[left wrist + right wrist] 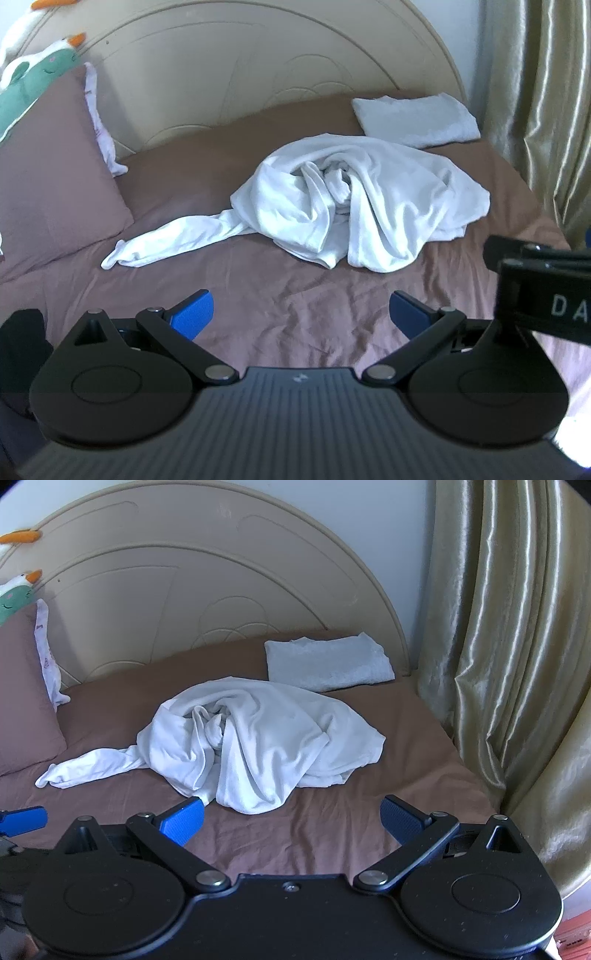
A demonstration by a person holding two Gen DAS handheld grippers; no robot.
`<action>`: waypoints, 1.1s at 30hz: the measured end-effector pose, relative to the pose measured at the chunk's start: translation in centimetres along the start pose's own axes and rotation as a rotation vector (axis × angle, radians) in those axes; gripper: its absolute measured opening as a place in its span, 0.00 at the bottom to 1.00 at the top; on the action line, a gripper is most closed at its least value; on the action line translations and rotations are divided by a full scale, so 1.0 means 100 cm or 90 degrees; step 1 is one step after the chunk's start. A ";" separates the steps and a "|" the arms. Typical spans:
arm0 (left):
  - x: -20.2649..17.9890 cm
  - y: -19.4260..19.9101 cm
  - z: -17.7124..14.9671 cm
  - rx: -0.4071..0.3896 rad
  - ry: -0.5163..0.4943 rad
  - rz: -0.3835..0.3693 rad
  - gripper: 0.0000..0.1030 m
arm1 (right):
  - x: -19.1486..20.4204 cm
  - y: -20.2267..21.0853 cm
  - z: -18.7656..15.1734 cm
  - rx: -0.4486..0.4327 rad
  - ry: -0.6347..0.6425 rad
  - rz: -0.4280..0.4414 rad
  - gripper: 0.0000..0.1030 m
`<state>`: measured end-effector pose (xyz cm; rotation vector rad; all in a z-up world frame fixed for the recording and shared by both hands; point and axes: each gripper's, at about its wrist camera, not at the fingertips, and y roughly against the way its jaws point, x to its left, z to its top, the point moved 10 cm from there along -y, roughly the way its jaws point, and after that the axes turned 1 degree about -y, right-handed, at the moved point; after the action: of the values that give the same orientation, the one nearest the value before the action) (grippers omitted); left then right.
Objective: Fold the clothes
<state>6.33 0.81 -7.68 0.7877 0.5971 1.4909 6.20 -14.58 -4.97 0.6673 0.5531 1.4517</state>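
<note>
A crumpled white long-sleeved garment (354, 206) (258, 746) lies heaped in the middle of the brown bed sheet (295, 306) (325, 834), one sleeve (159, 243) (88, 766) trailing out to the left. My left gripper (301, 314) hovers above the sheet in front of the heap, open, with nothing between its blue pads (194, 314). My right gripper (291, 821) is also open and empty, just short of the heap's near edge. A black part of the right gripper's body (543, 291) shows at the right edge of the left wrist view. A blue pad of the left gripper (24, 821) shows at the right wrist view's left edge.
A folded white cloth (417, 118) (328, 662) lies near the headboard (240, 74) (192, 602). A brown pillow (51, 177) (22, 698) and a plush toy (33, 85) (14, 598) are at the left. A gold curtain (546, 110) (498, 646) hangs along the bed's right side.
</note>
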 end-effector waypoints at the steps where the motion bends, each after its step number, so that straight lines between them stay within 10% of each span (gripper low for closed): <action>1: 0.000 0.000 0.000 -0.003 0.002 0.000 1.00 | 0.000 -0.001 -0.001 0.002 -0.001 0.001 1.00; 33: -0.002 -0.007 -0.005 0.005 0.032 -0.042 1.00 | -0.005 -0.008 -0.004 0.002 0.006 -0.021 1.00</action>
<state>6.33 0.72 -8.54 0.7313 0.6603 1.4527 6.44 -15.02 -5.80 0.6507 0.5712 1.4233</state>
